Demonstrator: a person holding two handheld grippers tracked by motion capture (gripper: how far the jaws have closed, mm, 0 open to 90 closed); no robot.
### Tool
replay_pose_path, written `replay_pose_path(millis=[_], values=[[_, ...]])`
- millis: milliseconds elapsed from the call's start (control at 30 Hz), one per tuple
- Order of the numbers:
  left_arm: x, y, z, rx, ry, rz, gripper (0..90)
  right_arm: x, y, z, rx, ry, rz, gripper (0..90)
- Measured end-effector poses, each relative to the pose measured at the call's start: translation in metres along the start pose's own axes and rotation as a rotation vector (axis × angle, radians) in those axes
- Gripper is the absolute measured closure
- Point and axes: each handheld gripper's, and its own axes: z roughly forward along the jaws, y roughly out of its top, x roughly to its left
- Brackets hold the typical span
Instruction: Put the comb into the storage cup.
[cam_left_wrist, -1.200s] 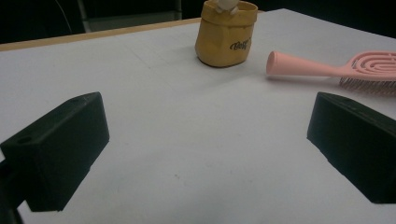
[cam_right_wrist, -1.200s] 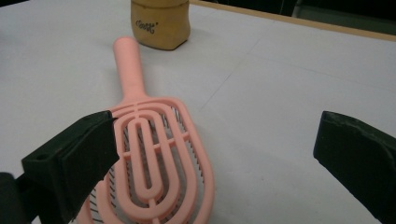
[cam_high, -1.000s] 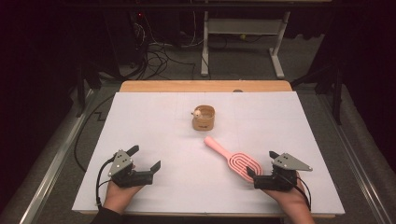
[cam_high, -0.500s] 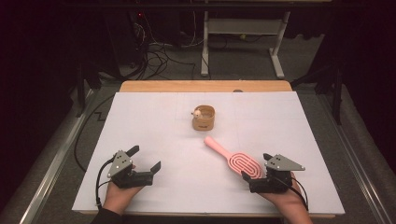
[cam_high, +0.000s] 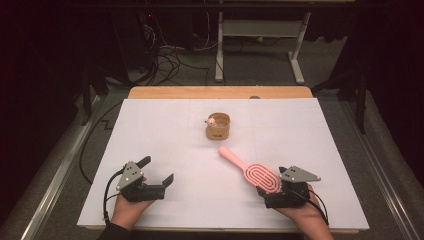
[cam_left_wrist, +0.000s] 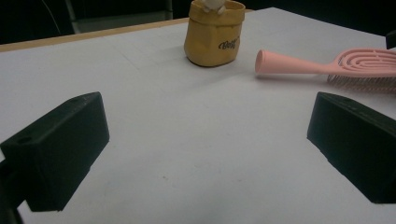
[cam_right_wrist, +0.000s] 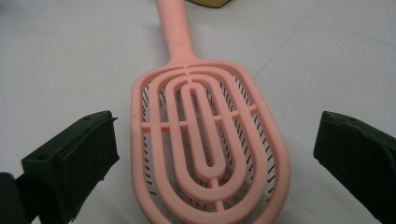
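A pink hairbrush (cam_high: 251, 170) lies bristles down on the white table (cam_high: 165, 125), its handle pointing away towards a small tan bag (cam_high: 218, 127). My right gripper (cam_high: 270, 189) is open at the brush's near end. In the right gripper view its jaws stand wide on either side of the brush head (cam_right_wrist: 205, 140), apart from it, with the right gripper (cam_right_wrist: 217, 126) low over the table. My left gripper (cam_high: 157, 170) rests open at the near left with nothing between its jaws. From the left gripper (cam_left_wrist: 205, 154) the bag (cam_left_wrist: 214, 32) and the brush (cam_left_wrist: 322, 63) lie ahead.
Something small and white pokes out of the bag's top (cam_high: 212, 120). A wooden strip (cam_high: 220, 92) runs along the table's far edge. Beyond it are floor cables (cam_high: 165, 55) and a white desk frame (cam_high: 260, 30). Metal rails flank the table.
My right gripper has shifted left and closer to the brush, so its open jaws now straddle the brush head. The left gripper, brush and bag have stayed put.
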Motion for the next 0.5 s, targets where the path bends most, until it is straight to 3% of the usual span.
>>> replay_pose_path(millis=[500], values=[[-0.0006, 0.0004, -0.0002, -0.011, -0.003, -0.003, 0.0, -0.0001, -0.0025, 0.0031, 0.049, -0.001, -0.008, 0.0]])
